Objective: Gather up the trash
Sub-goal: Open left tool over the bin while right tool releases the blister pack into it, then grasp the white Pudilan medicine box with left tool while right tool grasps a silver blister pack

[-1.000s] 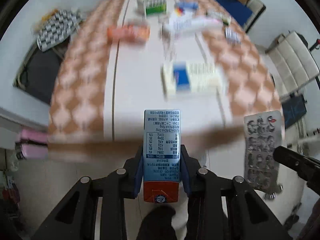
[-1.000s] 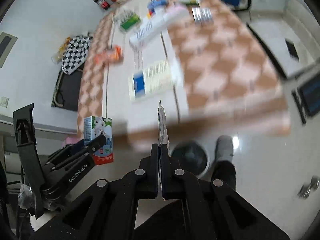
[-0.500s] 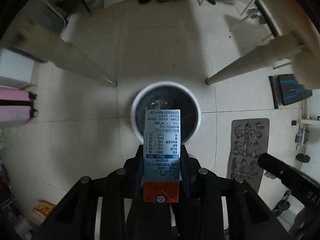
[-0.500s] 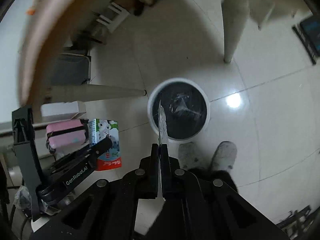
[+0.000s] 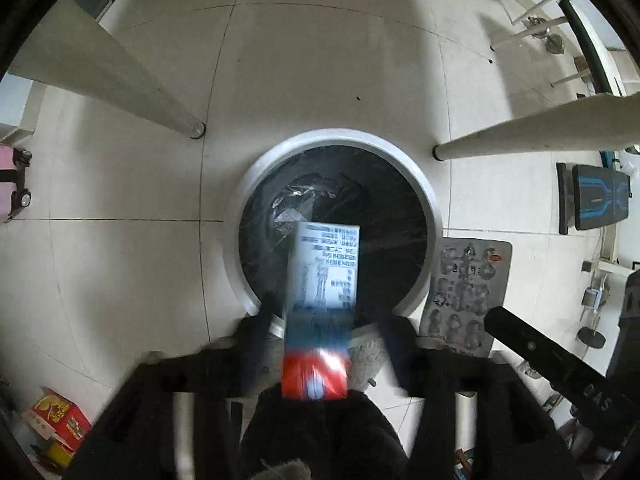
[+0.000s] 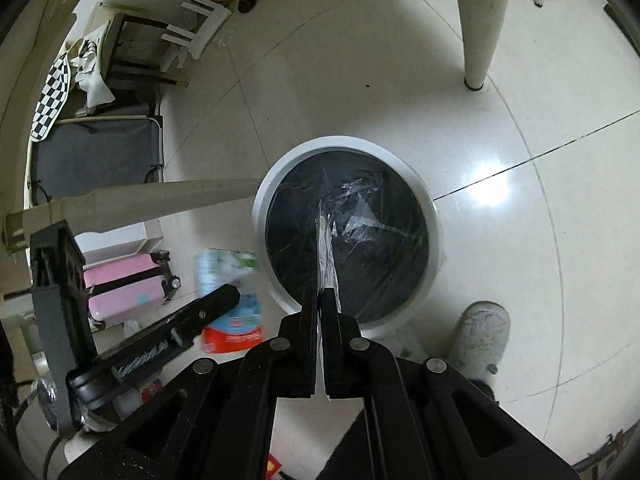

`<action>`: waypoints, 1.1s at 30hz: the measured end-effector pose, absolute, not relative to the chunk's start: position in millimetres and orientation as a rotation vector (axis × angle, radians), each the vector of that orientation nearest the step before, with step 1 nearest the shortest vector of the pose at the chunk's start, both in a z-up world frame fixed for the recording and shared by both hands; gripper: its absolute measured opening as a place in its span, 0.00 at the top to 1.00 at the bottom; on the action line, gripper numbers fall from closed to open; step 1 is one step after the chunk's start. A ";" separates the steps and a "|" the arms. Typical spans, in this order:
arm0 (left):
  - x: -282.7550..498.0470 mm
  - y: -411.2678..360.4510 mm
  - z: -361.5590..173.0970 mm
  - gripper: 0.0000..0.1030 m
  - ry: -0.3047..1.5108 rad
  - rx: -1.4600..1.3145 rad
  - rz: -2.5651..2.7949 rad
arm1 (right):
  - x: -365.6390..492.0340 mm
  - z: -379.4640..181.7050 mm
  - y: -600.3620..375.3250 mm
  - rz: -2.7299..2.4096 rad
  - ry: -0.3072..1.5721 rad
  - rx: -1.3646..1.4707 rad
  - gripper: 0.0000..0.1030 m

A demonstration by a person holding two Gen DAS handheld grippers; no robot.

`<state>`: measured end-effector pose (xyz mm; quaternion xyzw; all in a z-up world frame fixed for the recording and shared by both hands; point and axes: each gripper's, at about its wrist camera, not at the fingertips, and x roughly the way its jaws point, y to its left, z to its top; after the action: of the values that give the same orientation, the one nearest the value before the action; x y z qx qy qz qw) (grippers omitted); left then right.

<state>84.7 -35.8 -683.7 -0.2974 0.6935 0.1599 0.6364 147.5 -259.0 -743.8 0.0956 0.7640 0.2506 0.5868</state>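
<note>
The tiled floor (image 5: 120,272) is filling both views. The trash bin (image 5: 434,216), round, white-rimmed and lined with a black bag, is sitting at the centre of the left wrist view, between two white table legs (image 5: 120,80) at 10 and 2 o'clock.

The left gripper (image 5: 320,344) is pointing down over the bin's 6 o'clock rim. Its fingers appear spread apart, with the milk carton (image 5: 320,304) between them; the carton is motion-blurred, and contact with the pads cannot be confirmed. The judgement is that the carton is being released, so that it drops into the opening.

The right gripper (image 6: 320,300) is hanging above the near rim in its own view, jaws closed narrowly on the blister pack (image 6: 326,256), which is showing edge-on as a thin silver strip. From the left wrist view the same pack is appearing flat at 3 o'clock, just outside the rim. It is probably being held there to await its turn.

The bin's bottom is hard to make out: only crumpled clear film is showing against the bag. The holder's shoe (image 6: 480,332) is sitting at 5 o'clock in the right wrist view, and a pink suitcase (image 6: 124,284) at 9 o'clock is partly hidden by the left gripper.
</note>
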 end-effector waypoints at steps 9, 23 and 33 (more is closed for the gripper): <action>69.8 -26.9 -646.5 0.08 1.578 -0.583 0.451 | 146.7 -720.0 -247.6 0.561 1.761 0.088 0.35; 39.5 -38.0 -523.3 0.08 1.576 -0.487 0.480 | 120.6 -569.1 -231.4 0.486 1.591 -0.283 0.02; 44.1 -23.5 -386.4 0.08 1.465 -0.476 0.482 | 125.3 -410.6 -237.3 0.468 1.560 -0.194 0.02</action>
<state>44.1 -23.5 -386.4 -0.2132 0.6556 0.2158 0.6915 125.3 -237.3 -410.6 -0.0863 0.6955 0.2087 0.6821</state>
